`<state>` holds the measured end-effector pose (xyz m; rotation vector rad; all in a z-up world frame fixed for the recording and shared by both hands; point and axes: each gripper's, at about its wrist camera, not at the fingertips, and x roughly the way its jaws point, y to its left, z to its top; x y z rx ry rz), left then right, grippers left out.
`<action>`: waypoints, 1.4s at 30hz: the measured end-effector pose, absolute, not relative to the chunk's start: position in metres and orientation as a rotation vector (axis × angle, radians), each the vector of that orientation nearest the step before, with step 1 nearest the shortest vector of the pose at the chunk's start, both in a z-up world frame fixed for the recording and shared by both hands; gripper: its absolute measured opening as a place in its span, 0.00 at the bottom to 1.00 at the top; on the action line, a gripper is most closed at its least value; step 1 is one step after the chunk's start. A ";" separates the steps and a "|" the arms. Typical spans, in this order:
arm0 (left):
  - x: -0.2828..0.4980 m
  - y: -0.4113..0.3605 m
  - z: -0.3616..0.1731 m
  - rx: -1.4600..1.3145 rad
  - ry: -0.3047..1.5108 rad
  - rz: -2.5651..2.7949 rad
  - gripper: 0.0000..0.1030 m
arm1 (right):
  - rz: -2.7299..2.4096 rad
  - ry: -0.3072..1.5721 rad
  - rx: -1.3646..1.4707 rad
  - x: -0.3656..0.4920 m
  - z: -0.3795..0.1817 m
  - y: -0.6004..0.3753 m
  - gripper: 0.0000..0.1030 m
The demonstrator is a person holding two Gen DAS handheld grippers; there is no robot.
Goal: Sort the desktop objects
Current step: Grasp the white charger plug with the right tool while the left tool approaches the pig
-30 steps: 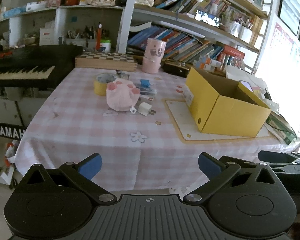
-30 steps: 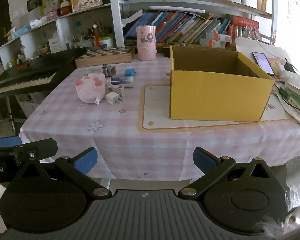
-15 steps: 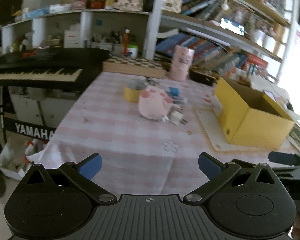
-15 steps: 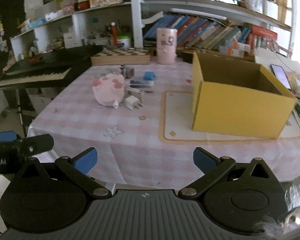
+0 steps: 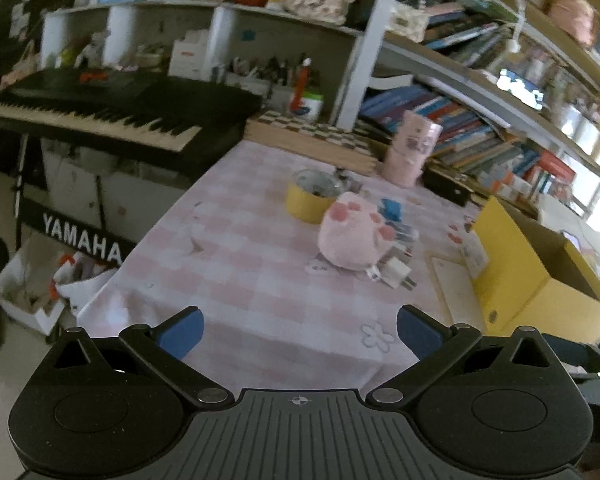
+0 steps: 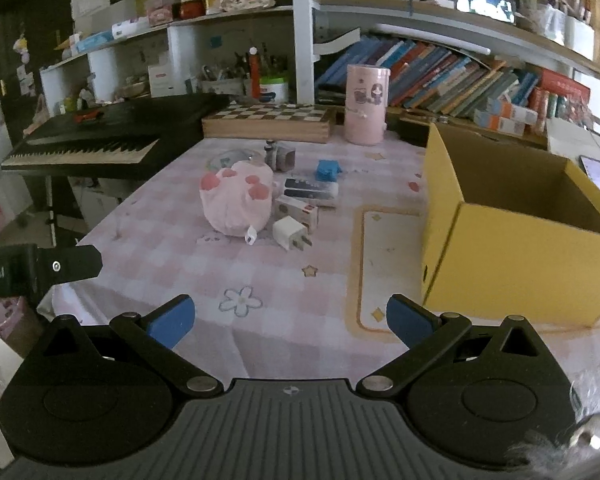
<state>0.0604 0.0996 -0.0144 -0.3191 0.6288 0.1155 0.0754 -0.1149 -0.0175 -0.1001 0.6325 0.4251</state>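
Note:
A pink plush paw point(image 5: 354, 234) point(image 6: 236, 200) lies mid-table with a white charger plug point(image 5: 396, 272) point(image 6: 290, 234), a small white box point(image 6: 298, 209), a dark flat pack point(image 6: 310, 190), a blue block point(image 6: 327, 170) and a yellow tape roll point(image 5: 310, 198) around it. An open yellow cardboard box point(image 5: 528, 272) point(image 6: 516, 232) stands to the right on a mat. My left gripper point(image 5: 300, 332) is open and empty over the table's near left corner. My right gripper point(image 6: 290, 320) is open and empty above the front edge.
A pink cylinder point(image 6: 366, 104) and a chessboard box point(image 6: 268, 120) stand at the table's back. A black Yamaha keyboard point(image 5: 112, 116) stands left of the table. Crowded bookshelves rise behind. The left gripper's body shows at the left in the right wrist view point(image 6: 40, 268).
Both grippers have moved left and closer to the table. The left view has swung left toward the keyboard. Jaws stay open; nothing on the table has moved.

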 end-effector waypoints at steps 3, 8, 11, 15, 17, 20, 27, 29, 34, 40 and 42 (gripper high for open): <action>0.072 0.100 -0.016 -0.328 0.630 0.133 1.00 | 0.436 0.631 -0.113 0.088 -0.020 -0.112 0.95; 0.096 0.092 -0.018 -0.300 0.642 0.134 1.00 | 0.444 0.671 -0.126 0.113 -0.031 -0.111 0.86; 0.112 0.086 -0.020 -0.283 0.662 0.134 1.00 | 0.466 0.679 -0.141 0.129 -0.035 -0.110 0.86; 0.133 0.081 -0.021 -0.279 0.675 0.137 1.00 | 0.515 0.673 -0.174 0.150 -0.039 -0.107 0.77; 0.146 0.077 -0.020 -0.266 0.678 0.140 1.00 | 0.542 0.683 -0.196 0.162 -0.044 -0.103 0.69; 0.164 0.072 -0.020 -0.247 0.686 0.140 1.00 | 0.573 0.703 -0.215 0.178 -0.052 -0.098 0.58; 0.205 0.061 -0.023 -0.218 0.717 0.120 1.00 | 0.619 0.720 -0.256 0.211 -0.067 -0.085 0.56; 0.217 0.057 -0.026 -0.204 0.730 0.110 1.00 | 0.632 0.728 -0.260 0.219 -0.071 -0.082 0.56; 0.246 0.049 -0.035 -0.173 0.756 0.100 1.00 | 0.671 0.744 -0.283 0.235 -0.079 -0.074 0.56; 0.272 0.041 -0.050 -0.093 0.770 0.137 0.99 | 0.710 0.740 -0.305 0.246 -0.082 -0.068 0.55; 0.277 0.041 -0.054 -0.085 0.778 0.140 0.97 | 0.725 0.730 -0.318 0.247 -0.083 -0.066 0.54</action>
